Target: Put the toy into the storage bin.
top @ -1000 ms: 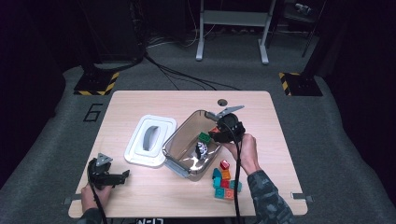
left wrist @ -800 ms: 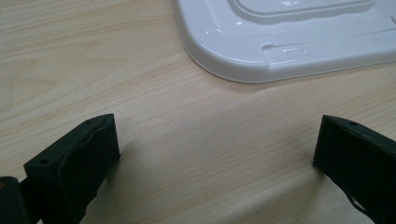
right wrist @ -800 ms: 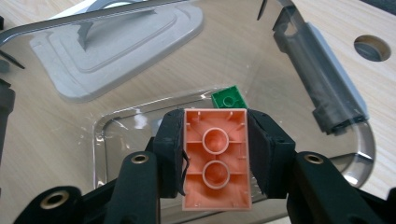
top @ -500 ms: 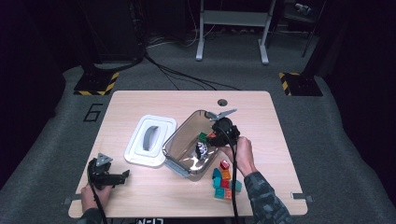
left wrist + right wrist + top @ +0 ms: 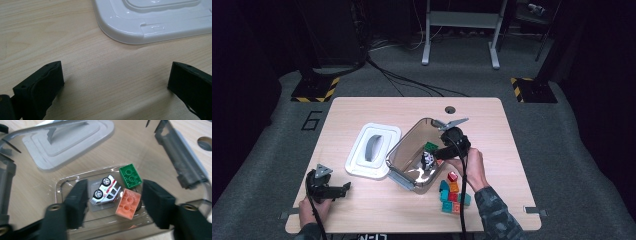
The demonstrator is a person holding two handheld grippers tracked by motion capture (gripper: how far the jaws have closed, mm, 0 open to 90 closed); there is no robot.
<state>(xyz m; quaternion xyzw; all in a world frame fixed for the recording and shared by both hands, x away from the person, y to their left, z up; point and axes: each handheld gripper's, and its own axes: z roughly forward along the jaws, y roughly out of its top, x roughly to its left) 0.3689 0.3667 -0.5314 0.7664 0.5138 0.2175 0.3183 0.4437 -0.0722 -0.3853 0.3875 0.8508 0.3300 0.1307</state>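
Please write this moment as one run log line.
right claw: just opened, over bin | orange brick: in bin | left claw: open

Dim room, grey carpeted floor (image 5: 562, 150). Pale wooden bench (image 5: 377, 107) marked with a "6" (image 5: 312, 120). Beyond: grey metal frame legs (image 5: 459, 30), black cables (image 5: 412, 82), two yellow-black striped floor plates (image 5: 314, 91).

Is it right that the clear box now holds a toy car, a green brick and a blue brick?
Not quite: the second brick is orange, not blue, as the right gripper view shows. It lies in the clear box beside the toy car and the green brick.
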